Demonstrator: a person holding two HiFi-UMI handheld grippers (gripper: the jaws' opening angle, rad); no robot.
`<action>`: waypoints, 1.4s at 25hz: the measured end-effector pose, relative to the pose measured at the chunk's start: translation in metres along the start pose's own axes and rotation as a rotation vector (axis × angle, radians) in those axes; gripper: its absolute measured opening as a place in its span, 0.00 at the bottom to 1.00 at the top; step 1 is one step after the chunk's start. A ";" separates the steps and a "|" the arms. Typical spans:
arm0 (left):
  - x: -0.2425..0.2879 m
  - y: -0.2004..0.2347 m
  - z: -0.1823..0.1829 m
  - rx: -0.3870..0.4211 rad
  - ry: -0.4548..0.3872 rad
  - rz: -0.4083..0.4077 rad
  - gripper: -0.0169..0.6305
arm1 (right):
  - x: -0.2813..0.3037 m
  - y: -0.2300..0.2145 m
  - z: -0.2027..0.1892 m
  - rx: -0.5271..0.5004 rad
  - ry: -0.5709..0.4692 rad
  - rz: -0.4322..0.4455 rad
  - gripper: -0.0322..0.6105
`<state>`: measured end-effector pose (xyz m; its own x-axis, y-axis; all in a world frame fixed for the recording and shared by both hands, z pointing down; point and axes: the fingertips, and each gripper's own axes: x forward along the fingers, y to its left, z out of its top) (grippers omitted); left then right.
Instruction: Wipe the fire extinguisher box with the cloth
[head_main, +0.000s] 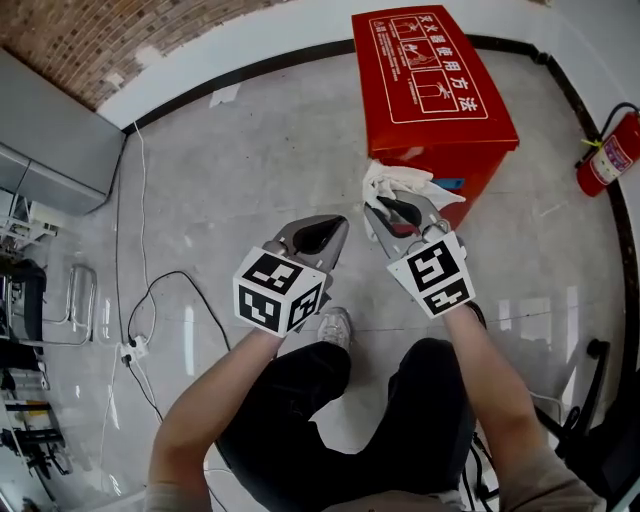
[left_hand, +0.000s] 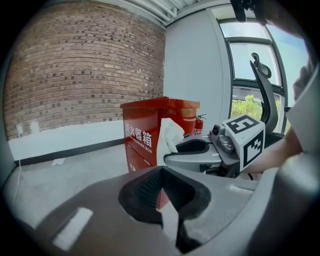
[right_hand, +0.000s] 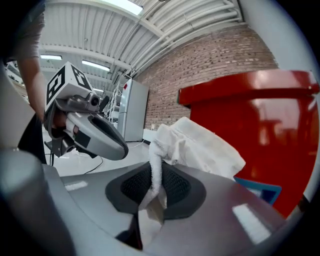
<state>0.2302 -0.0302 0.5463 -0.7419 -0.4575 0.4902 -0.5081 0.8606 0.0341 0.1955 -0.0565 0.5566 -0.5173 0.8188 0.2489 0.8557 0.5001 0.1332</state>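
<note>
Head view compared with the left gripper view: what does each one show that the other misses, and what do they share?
Only the head view shows the printed lid of the fire extinguisher box, the person's legs and the cables on the floor. Only the left gripper view shows the window with greenery outside and the lettering on the box's side. Both show the red box, the white cloth clamped in the right hand-held gripper, and the fire extinguisher by the wall.

Open floor (head_main: 270, 150) left of the fire extinguisher box (head_main: 430, 80). To its right, a fire extinguisher (head_main: 612, 152) stands by the wall. Cables (head_main: 146, 297) cross the floor's left edge.
</note>
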 end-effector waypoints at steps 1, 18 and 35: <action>0.003 0.000 -0.004 -0.005 0.001 -0.002 0.03 | 0.002 0.001 -0.007 -0.001 0.008 0.012 0.18; 0.094 -0.046 -0.071 0.080 0.125 -0.215 0.03 | -0.068 -0.086 -0.143 0.159 0.147 -0.245 0.18; 0.117 -0.034 -0.141 -0.072 0.186 -0.178 0.03 | -0.014 -0.050 -0.251 0.313 0.270 -0.158 0.18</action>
<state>0.2223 -0.0813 0.7249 -0.5470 -0.5599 0.6223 -0.5861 0.7870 0.1929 0.1641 -0.1637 0.7874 -0.5832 0.6432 0.4961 0.6988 0.7086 -0.0972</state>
